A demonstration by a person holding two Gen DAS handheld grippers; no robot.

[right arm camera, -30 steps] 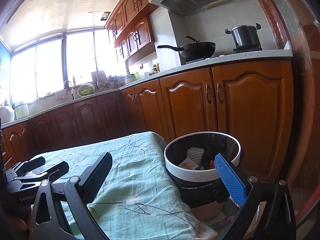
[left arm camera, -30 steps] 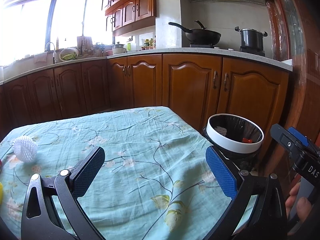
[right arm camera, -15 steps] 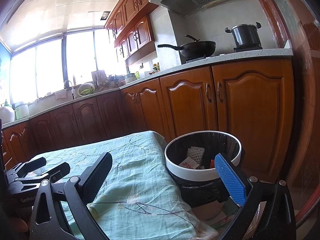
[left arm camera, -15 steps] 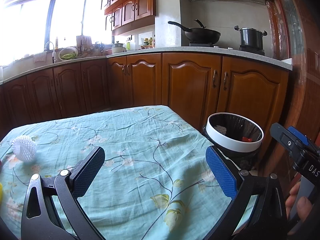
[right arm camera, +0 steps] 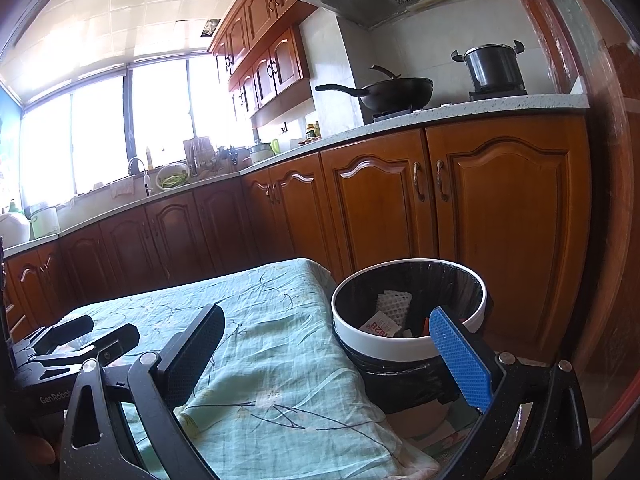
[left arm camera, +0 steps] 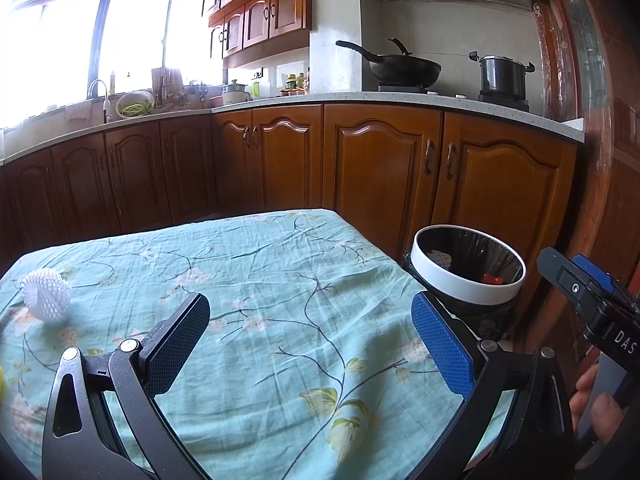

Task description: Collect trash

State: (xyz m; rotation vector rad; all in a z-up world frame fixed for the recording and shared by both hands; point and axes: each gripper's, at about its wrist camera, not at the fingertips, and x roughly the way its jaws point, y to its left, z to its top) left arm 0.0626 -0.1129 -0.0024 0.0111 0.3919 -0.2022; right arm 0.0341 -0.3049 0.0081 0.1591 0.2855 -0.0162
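A white foam net ball (left arm camera: 46,295) lies on the teal floral tablecloth (left arm camera: 260,280) at the far left. A white-rimmed bin with a black liner (left arm camera: 468,280) stands off the table's right edge; it holds a foam net, a printed wrapper and a red scrap (right arm camera: 384,320). My left gripper (left arm camera: 312,344) is open and empty above the cloth. My right gripper (right arm camera: 328,360) is open and empty beside the bin (right arm camera: 408,344), at the table's right edge. The right gripper also shows in the left wrist view (left arm camera: 584,300), and the left one in the right wrist view (right arm camera: 76,344).
Wooden kitchen cabinets (left arm camera: 380,168) run behind the table. A wok (left arm camera: 400,66) and a pot (left arm camera: 502,76) sit on the counter. A sink and a basket of greens (left arm camera: 134,105) are at the back left. A yellow thing (left arm camera: 1,380) peeks in at the left edge.
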